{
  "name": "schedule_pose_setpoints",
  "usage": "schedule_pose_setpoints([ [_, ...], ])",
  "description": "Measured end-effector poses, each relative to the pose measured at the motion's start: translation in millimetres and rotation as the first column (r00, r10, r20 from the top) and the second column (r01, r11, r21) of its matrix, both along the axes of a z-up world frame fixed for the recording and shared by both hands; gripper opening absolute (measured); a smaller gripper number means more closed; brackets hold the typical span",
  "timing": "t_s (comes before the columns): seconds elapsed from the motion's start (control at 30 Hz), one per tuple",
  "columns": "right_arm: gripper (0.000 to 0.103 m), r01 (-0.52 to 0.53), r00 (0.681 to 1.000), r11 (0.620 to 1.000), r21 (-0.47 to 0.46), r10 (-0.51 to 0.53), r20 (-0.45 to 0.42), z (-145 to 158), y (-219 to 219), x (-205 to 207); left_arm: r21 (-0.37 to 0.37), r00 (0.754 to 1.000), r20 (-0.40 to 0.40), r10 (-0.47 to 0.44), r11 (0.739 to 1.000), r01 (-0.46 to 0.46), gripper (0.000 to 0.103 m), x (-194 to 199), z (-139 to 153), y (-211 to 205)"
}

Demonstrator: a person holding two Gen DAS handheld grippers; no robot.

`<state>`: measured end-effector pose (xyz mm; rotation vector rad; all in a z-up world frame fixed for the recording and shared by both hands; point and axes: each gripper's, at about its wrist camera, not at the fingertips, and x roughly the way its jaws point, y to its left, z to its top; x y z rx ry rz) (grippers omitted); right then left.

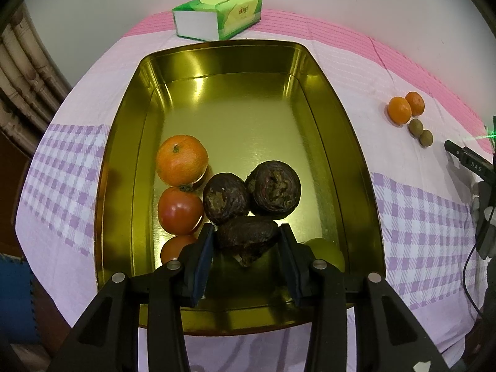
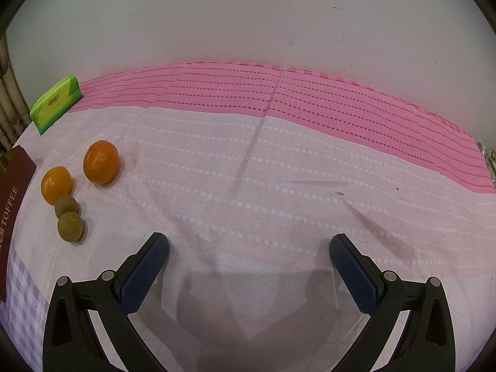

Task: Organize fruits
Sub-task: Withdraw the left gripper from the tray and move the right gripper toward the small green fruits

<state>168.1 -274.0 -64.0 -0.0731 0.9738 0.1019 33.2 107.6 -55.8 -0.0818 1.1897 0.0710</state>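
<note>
A gold tin tray (image 1: pixel 124 161) holds an orange (image 1: pixel 181 159), two red tomatoes (image 1: pixel 179 210), a green fruit (image 1: pixel 328 251) and two dark purple fruits (image 1: pixel 274 187). My left gripper (image 1: pixel 246 241) is shut on a third dark purple fruit (image 1: pixel 246 240), low over the tray's near end. Two oranges (image 2: pixel 100 161) and two small brown-green fruits (image 2: pixel 70 226) lie on the cloth to the right of the tray; they also show in the left wrist view (image 1: pixel 400 110). My right gripper (image 2: pixel 248 248) is open and empty above the cloth, right of those fruits.
A green tissue pack (image 1: pixel 220 15) lies behind the tray, also in the right wrist view (image 2: pixel 55 104). The tray's dark red outer side (image 2: pixel 12 192) shows at the left edge. A pink and purple-checked cloth (image 2: pixel 279 170) covers the table against a white wall.
</note>
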Motion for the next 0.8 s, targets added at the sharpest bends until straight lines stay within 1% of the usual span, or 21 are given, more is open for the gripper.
schedule_pose_setpoints([
  [0.13, 0.103, 0.001, 1.0, 1.0, 0.0, -0.001, 0.0, -0.1, 0.2, -0.1, 0.001, 1.0, 0.016, 0.005, 1.0, -0.005, 0.048, -2.2, 6.0, 2.5],
  [0.37, 0.103, -0.001, 1.0, 1.0, 0.001, 0.001, -0.004, -0.2, 0.4, 0.8, 0.007, 0.999, 0.039, 0.008, 1.0, -0.008, 0.054, -9.1, 18.1, 6.9],
  [0.43, 0.103, -0.001, 1.0, 1.0, 0.001, 0.001, -0.008, -0.2, 0.1, 2.0, 0.018, 0.999, 0.052, 0.009, 1.0, -0.01, 0.059, -12.5, 24.1, 8.4],
  [0.6, 0.103, 0.008, 1.0, 1.0, 0.001, -0.008, -0.029, 1.7, 0.1, 3.6, 0.02, 0.996, 0.085, 0.005, 1.0, -0.007, 0.066, -18.9, 37.0, 12.5],
  [0.8, 0.103, 0.047, 0.998, 0.999, -0.004, -0.047, -0.042, 2.2, 2.5, 3.6, 0.028, 0.994, 0.105, 0.014, 0.999, -0.017, 0.067, -26.8, 44.8, 14.4],
])
